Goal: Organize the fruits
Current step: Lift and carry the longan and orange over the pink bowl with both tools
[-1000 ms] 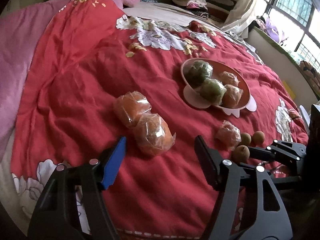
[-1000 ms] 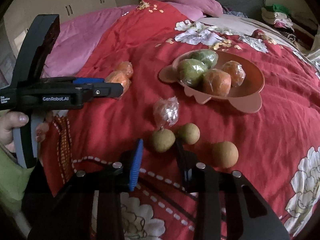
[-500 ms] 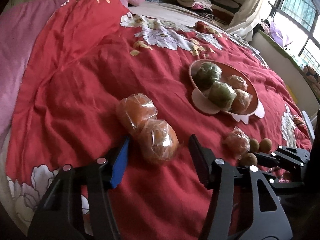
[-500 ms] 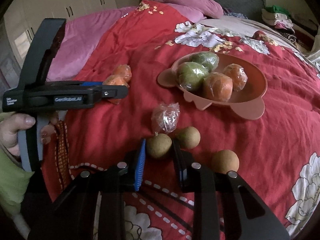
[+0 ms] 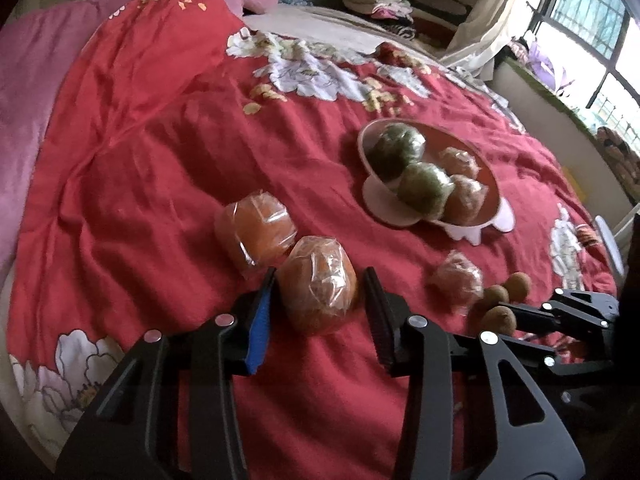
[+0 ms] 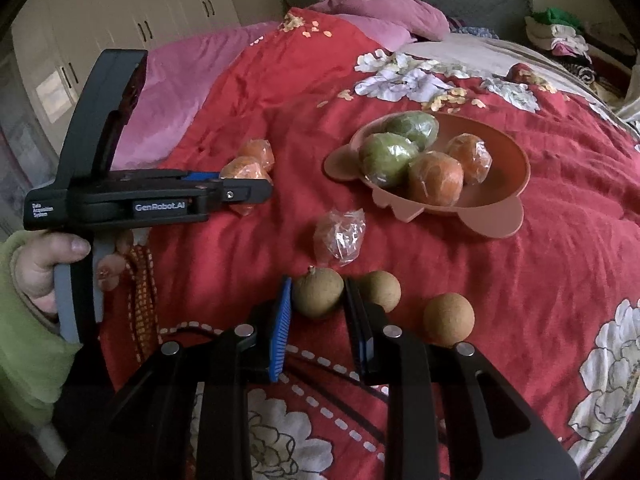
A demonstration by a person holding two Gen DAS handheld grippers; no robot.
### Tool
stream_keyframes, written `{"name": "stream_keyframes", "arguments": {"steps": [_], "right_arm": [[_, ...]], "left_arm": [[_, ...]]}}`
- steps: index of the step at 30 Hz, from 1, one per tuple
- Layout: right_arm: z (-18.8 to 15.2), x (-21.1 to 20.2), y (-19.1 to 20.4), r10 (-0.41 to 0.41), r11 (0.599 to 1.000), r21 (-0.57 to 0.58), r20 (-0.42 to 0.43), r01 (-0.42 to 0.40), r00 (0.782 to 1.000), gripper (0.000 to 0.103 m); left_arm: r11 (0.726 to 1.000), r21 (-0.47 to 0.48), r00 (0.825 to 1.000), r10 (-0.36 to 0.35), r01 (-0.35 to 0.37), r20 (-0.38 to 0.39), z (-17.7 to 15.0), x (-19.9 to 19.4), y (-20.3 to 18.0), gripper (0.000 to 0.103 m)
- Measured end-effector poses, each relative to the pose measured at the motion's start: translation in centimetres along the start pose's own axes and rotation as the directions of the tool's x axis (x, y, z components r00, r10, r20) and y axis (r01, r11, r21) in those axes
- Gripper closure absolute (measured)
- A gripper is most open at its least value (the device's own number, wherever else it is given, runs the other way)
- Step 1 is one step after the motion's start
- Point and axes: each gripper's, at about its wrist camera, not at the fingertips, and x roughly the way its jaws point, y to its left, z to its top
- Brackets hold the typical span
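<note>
Two lines of print show on your left gripper (image 6: pixel 256 194): "GenRobot.AI" and a small "Data Acquisition System". Its jaws are closing around the nearer wrapped orange (image 5: pixel 317 283), which stands with its long axis upright, just beside a second wrapped orange (image 5: pixel 256 234). Your right gripper (image 6: pixel 318 300) is clamped on a round brown longan (image 6: pixel 318 293), its stem pointing up. Everything lies on a red flowered quilt (image 6: pixel 500 264), near the pink bowl (image 6: pixel 516 176), in a bedroom with white wardrobes (image 6: pixel 120 12).
</note>
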Motion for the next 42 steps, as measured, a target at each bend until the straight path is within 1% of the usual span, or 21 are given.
{"name": "stream_keyframes", "arguments": {"steps": [7,10,15,18,22,27,28,31,34,36,42], "right_arm": [[0.4,-1.3,-0.1,0.001,1.000,0.000,0.029,-0.001,1.000,0.078],[0.7,-1.9,-0.5,-0.010,1.000,0.010,0.044,0.010,0.999,0.078],[0.8,-2.5,-1.4,-0.029,0.999,0.032,0.058,0.027,0.998,0.078],[0.7,-2.5,-1.5,-0.028,0.999,0.034,0.059,0.026,0.998,0.078],[0.7,-2.6,-1.5,-0.023,0.999,0.033,0.060,0.022,0.998,0.078],[0.8,-2.6,-1.6,-0.019,0.999,0.037,0.064,0.017,0.998,0.078],[0.8,-2.6,-1.6,-0.019,0.999,0.039,0.066,0.016,0.998,0.078],[0.8,-2.6,-1.7,-0.018,0.999,0.044,0.070,0.015,0.997,0.078],[0.9,-2.8,-1.8,-0.018,0.999,0.045,0.073,0.014,0.997,0.078],[1.0,-3.0,-1.9,-0.018,0.999,0.043,0.078,0.015,0.997,0.078],[2.1,-4.4,-3.3,-0.039,0.998,0.059,0.121,0.032,0.992,0.078]], "left_arm": [[1.000,0.010,0.998,-0.028,0.027,0.053,0.1,-2.0,-0.6,0.071],[0.999,0.021,0.998,-0.041,0.040,0.056,0.1,-2.2,-1.1,0.077],[0.999,0.023,0.999,-0.038,0.037,0.020,-0.1,-1.1,-1.1,0.077],[0.999,0.022,0.999,-0.038,0.038,0.016,-0.1,-0.9,-1.0,0.077],[1.000,0.027,1.000,-0.015,0.015,-0.028,-0.4,0.1,-0.7,0.072],[0.999,0.034,0.999,-0.016,0.018,-0.039,-0.7,0.6,-0.7,0.071],[0.999,0.034,0.999,-0.017,0.019,-0.042,-0.8,0.7,-0.7,0.071],[0.999,0.044,0.999,-0.022,0.024,-0.045,-0.8,0.9,-1.0,0.078],[0.998,0.055,0.999,-0.026,0.028,-0.037,-0.7,0.5,-1.4,0.078],[0.997,0.046,0.998,-0.056,0.057,-0.014,-0.3,-0.3,-1.4,0.078],[0.996,0.038,0.996,-0.078,0.077,0.032,1.3,-1.9,-2.1,0.078]]}}
